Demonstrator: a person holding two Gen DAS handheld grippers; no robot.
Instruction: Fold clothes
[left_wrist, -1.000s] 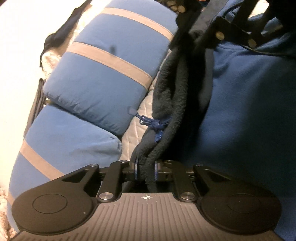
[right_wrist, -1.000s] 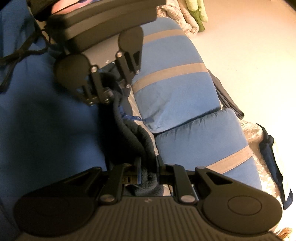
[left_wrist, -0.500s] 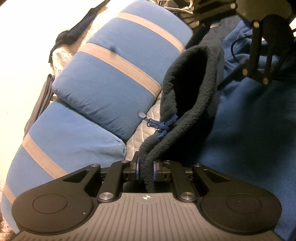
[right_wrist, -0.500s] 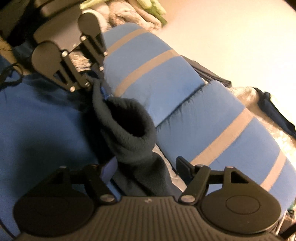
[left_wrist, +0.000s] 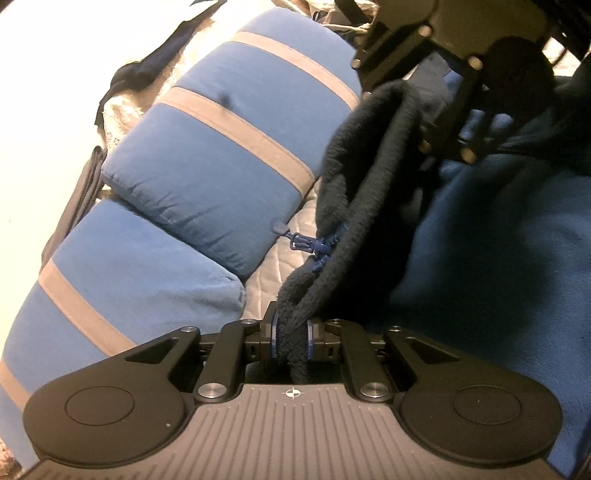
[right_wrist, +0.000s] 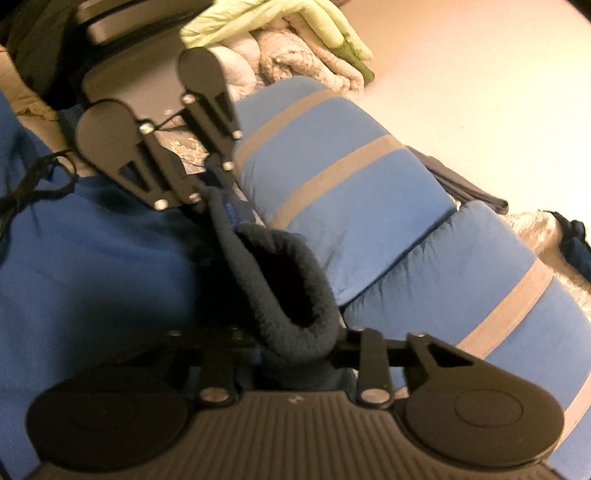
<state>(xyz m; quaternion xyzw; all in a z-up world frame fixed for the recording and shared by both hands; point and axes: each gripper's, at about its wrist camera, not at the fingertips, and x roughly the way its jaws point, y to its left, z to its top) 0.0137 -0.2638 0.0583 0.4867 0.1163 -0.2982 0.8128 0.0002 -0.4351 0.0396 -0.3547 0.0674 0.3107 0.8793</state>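
Observation:
A blue fleece jacket (left_wrist: 498, 277) (right_wrist: 92, 277) lies spread on a bed. Its dark fleece collar (left_wrist: 354, 177) (right_wrist: 280, 273) stands up as an open loop stretched between my two grippers. My left gripper (left_wrist: 291, 332) (right_wrist: 207, 192) is shut on one end of the collar, close to the blue zipper pull (left_wrist: 314, 245). My right gripper (right_wrist: 299, 343) (left_wrist: 436, 122) has its fingers pressed against a thick wad of the collar's other end. This view is slightly blurred.
Two blue pillows with grey stripes (left_wrist: 221, 147) (right_wrist: 351, 184) lie along the jacket's collar side, on a quilted white sheet (left_wrist: 280, 254). A green cloth (right_wrist: 295, 26) and crumpled bedding lie beyond them. A dark garment (left_wrist: 147, 70) hangs over the bed's edge.
My right gripper let go of the collar, stood open half a second ago, and has now shut on it farther along. The collar has opened into a loop. The left grip is unchanged.

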